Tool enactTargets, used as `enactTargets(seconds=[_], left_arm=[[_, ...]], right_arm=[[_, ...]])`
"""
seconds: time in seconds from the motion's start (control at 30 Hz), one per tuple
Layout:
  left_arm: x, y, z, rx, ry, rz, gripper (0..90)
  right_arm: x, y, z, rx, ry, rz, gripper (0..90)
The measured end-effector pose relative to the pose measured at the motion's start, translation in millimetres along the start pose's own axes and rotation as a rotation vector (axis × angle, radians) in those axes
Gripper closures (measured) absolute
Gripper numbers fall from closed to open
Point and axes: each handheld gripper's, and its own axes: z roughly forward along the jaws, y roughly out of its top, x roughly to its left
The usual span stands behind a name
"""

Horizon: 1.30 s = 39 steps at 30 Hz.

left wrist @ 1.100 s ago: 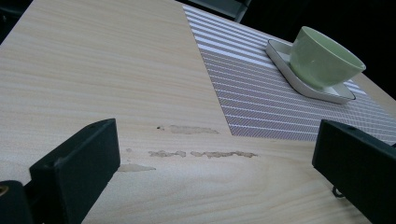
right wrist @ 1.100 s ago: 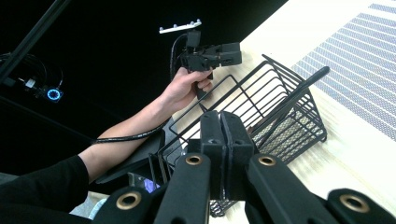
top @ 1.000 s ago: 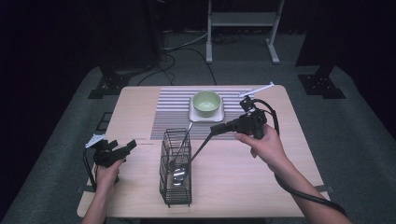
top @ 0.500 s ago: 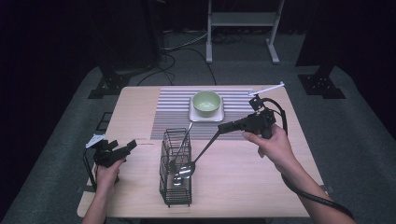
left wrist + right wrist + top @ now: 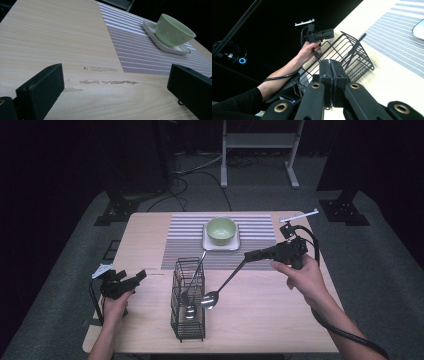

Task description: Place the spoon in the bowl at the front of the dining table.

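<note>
Right gripper had its jaws closed on the handle of a spoon, which slanted down from the jaws, its bowl hanging just beside the wire basket, above the table

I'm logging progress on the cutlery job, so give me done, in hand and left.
Done: one long utensil already leans inside the black wire caddy. In hand: the right claw is shut on a spoon's handle, the bowl end hanging low just right of the caddy. Left: the spoon is not yet inside. The left claw is open and holds nothing. The green bowl sits on its white dish.
</note>
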Motion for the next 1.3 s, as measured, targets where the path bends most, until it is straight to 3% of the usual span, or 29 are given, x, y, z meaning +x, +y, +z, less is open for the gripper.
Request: enactTargets(seconds=[0.63,1.3], left_arm=[[-0.1,-0.1,0.1,-0.002,0.000,0.000,0.0],[-0.1,-0.1,-0.1,-0.002,0.002,0.001,0.0]], right_arm=[[-13.4,-12.9,-13.2,-0.011,-0.035,0.032,88.7],[-37.6,-33.6,-17.7,-0.009,-0.065,0.092,88.7]])
